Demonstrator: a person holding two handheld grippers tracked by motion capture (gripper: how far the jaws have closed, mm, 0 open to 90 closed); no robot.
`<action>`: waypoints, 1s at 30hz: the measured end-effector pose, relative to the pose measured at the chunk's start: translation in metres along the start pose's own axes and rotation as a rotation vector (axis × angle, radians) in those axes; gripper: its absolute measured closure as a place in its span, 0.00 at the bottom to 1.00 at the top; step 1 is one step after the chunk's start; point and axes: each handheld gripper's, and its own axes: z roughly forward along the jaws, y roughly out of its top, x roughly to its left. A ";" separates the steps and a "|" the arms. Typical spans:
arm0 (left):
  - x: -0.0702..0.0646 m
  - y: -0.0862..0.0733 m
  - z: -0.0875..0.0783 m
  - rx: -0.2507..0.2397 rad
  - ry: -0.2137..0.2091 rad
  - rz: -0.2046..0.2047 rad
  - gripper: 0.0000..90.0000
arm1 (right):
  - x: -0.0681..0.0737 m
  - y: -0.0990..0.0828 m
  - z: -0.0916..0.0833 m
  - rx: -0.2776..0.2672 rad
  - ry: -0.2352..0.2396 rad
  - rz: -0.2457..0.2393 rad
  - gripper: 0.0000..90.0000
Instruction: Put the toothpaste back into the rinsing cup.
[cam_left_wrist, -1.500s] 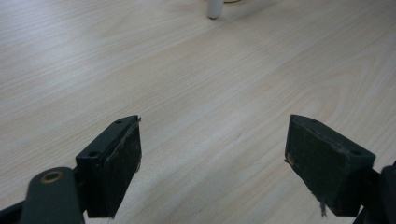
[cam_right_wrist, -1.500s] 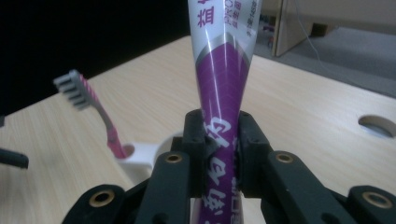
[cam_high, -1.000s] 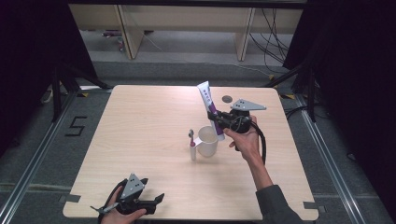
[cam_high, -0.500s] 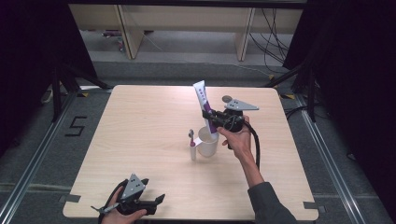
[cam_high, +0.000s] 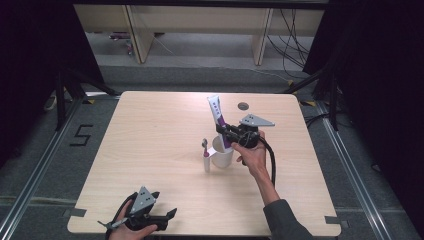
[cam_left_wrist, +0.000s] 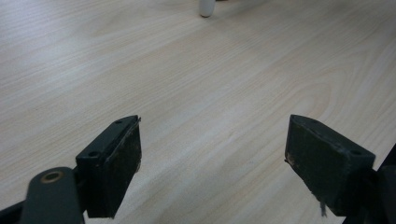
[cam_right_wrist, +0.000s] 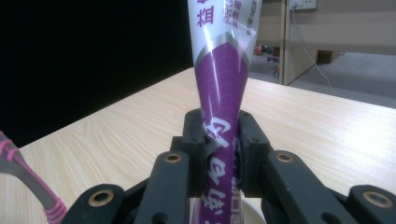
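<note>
Lowered since the earlier frame, the right tongs (cam_high: 227, 136) stay clamped on the toothpaste tube (cam_high: 218, 120), cap-end down into the white cup (cam_high: 222, 156) mid-desk, while the left tongs (cam_left_wrist: 212, 158) rest apart near-left.

A black "5" (cam_high: 82, 135) is marked on the floor left of the table (cam_high: 150, 125). The purple-and-white tube (cam_right_wrist: 223, 84) carries Chinese print: large white characters on the purple part, one purple "箱" near its top, and smaller lines too fine to read.
</note>
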 end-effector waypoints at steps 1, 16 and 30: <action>0.000 0.000 0.000 0.003 0.003 0.002 0.20 | 0.000 -0.002 0.000 -0.012 -0.011 -0.003 0.86; 0.000 0.000 0.000 0.011 -0.005 0.004 0.20 | 0.001 -0.015 0.001 0.032 -0.009 -0.035 0.85; -0.003 -0.001 0.001 -0.016 -0.008 -0.019 0.20 | 0.004 -0.023 0.001 0.074 -0.008 -0.059 0.85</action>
